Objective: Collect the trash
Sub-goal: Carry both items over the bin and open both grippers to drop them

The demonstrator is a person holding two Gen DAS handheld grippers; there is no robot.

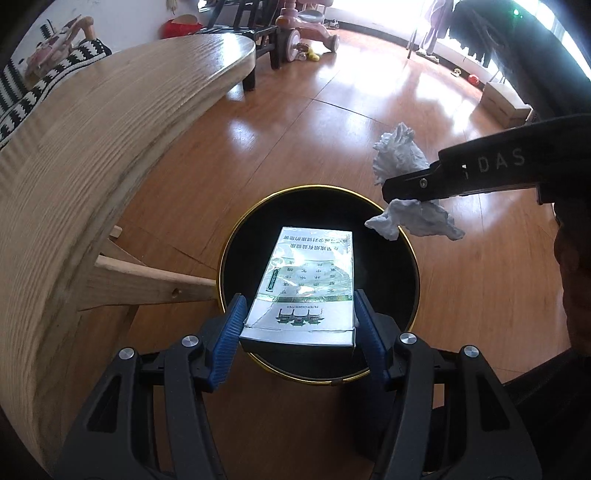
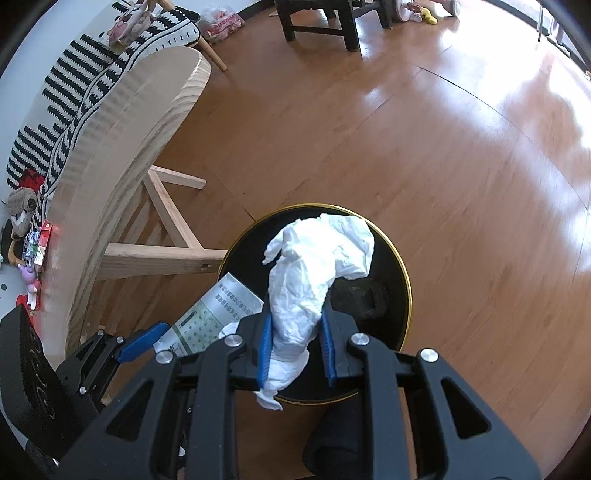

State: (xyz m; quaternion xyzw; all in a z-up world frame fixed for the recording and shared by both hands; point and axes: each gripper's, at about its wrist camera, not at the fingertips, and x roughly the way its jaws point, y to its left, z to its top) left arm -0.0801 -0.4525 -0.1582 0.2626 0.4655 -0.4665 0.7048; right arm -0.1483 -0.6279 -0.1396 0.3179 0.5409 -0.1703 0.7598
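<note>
My left gripper [image 1: 300,312] is shut on a silver and green cigarette box [image 1: 306,288] and holds it above the open black bin with a gold rim [image 1: 406,266]. My right gripper [image 2: 297,325] is shut on a crumpled white tissue [image 2: 314,273] and holds it over the same bin [image 2: 391,266]. In the left wrist view the right gripper [image 1: 402,188] comes in from the right with the tissue [image 1: 399,158] above the bin's right rim. The box [image 2: 214,314] and the left gripper [image 2: 147,341] show at the lower left of the right wrist view.
A light wooden table [image 1: 92,155] with slanted legs [image 2: 173,229] stands left of the bin. A striped cushion [image 2: 74,96] lies behind it. Dark chairs [image 2: 317,22], a pink ride-on toy [image 1: 303,22] and a cardboard box [image 1: 506,103] stand far off on the wood floor [image 2: 461,147].
</note>
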